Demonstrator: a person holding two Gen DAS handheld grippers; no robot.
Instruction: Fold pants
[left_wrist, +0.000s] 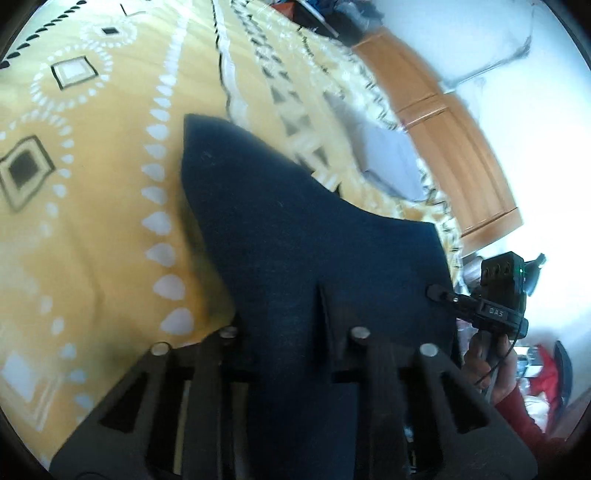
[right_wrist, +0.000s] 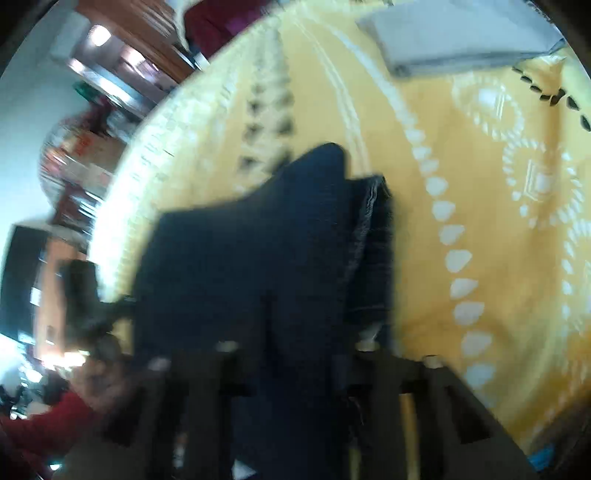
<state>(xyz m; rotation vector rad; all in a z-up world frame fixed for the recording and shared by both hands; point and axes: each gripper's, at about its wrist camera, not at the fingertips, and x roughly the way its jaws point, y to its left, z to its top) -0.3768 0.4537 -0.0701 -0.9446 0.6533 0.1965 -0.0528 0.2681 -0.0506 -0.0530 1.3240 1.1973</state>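
Dark navy pants (left_wrist: 295, 236) hang over a yellow patterned bedspread (left_wrist: 96, 221). My left gripper (left_wrist: 317, 295) is shut on the pants' near edge and holds it up. The right gripper (left_wrist: 439, 293) shows at the right of the left wrist view, pinching the same edge. In the right wrist view the pants (right_wrist: 266, 251) drape away from my right gripper (right_wrist: 269, 299), which is shut on the cloth. A folded layer with a seam (right_wrist: 369, 236) hangs on the right. The left gripper (right_wrist: 110, 306) shows blurred at the left, at the cloth's other corner.
A folded grey garment (left_wrist: 384, 158) lies on the bed beyond the pants, also at the top of the right wrist view (right_wrist: 461, 33). A wooden headboard (left_wrist: 450, 129) runs along the bed's far side. Room clutter (right_wrist: 81, 155) lies past the bed edge.
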